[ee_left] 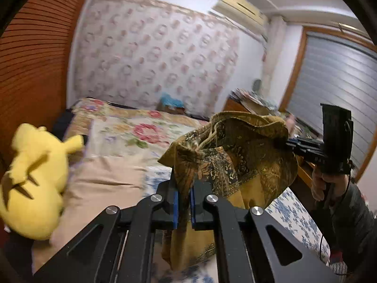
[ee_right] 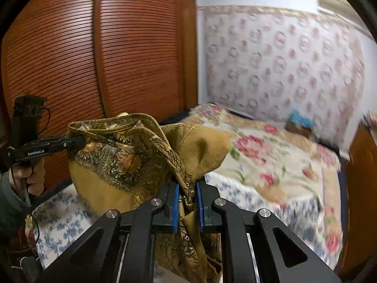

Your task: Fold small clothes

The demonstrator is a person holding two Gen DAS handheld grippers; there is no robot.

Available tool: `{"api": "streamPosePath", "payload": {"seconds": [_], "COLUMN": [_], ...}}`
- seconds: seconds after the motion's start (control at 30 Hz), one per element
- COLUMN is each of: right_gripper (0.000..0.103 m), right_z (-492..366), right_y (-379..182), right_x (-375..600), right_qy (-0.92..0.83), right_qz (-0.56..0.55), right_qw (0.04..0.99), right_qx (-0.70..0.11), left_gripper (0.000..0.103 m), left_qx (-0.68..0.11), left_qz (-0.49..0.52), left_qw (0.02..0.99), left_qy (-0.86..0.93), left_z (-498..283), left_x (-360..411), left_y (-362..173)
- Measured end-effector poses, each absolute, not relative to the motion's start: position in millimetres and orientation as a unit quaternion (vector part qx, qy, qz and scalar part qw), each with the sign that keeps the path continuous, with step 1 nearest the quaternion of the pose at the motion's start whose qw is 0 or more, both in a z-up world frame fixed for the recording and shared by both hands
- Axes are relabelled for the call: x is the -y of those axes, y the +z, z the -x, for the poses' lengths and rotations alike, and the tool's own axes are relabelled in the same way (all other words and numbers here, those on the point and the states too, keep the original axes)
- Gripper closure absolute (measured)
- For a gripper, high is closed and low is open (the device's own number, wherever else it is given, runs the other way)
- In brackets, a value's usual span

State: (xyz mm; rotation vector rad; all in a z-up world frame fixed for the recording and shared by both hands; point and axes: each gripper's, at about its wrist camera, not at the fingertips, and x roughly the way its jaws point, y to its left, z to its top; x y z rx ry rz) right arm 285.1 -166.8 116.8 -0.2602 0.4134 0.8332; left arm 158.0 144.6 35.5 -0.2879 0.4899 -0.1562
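Note:
A mustard-yellow garment (ee_left: 235, 155) with dark paisley borders hangs in the air above the bed, stretched between both grippers. My left gripper (ee_left: 184, 204) is shut on one bunched edge of it, the cloth pinched between the blue pads. My right gripper (ee_right: 187, 202) is shut on the other edge of the garment (ee_right: 146, 155). In the left wrist view the right gripper (ee_left: 286, 142) comes in from the right, held by a hand. In the right wrist view the left gripper (ee_right: 81, 141) enters from the left. The cloth sags loosely between them.
Below lies a bed with a floral quilt (ee_left: 141, 132) and a blue-flowered sheet (ee_right: 61, 221). A yellow plush toy (ee_left: 35, 176) sits at the bed's left. A brown slatted wardrobe (ee_right: 94, 59) stands behind, a wooden cabinet (ee_left: 238, 106) and a shuttered window (ee_left: 334, 89) to the right.

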Motion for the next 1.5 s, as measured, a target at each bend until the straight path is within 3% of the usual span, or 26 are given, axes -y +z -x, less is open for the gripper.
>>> {"api": "streamPosePath", "payload": {"seconds": [0.33,0.7,0.93,1.13,1.27,1.5], "right_gripper": [0.091,0.091,0.089,0.072,0.072,0.072], "right_z": [-325.3,-360.7,-397.0,-411.5,-399.7,-397.7], "right_y": [128.7,109.5,96.3,97.5,91.7,47.8], "right_x": [44.7,-68.7,-114.8,-116.7,-101.5,-70.4], "right_qy": [0.453,0.474,0.467,0.434,0.423,0.437], "right_qz": [0.254,0.326,0.297,0.241,0.236,0.211], "right_qw": [0.832,0.791,0.799,0.836,0.847,0.833], "right_qx": [-0.195,-0.210,-0.236,-0.234,-0.218,-0.266], "left_gripper": [0.095,0.095,0.095,0.095,0.095,0.095], "left_qx": [-0.259,-0.303,-0.318,-0.318,-0.316,-0.313], "left_qz": [0.194,0.221,0.217,0.199,0.193,0.169], "left_qw": [0.946,0.925,0.921,0.924,0.925,0.930], "left_qy": [0.021,0.056,0.057,0.073,0.086,0.092], "left_z": [-123.6,-115.8,-107.8,-106.1,-102.3,-101.7], "left_x": [-228.9,-256.3,-259.3,-254.2,-254.2,-252.0], "left_y": [-15.3,-72.4,-85.4,-83.7,-81.1,-71.7]}}
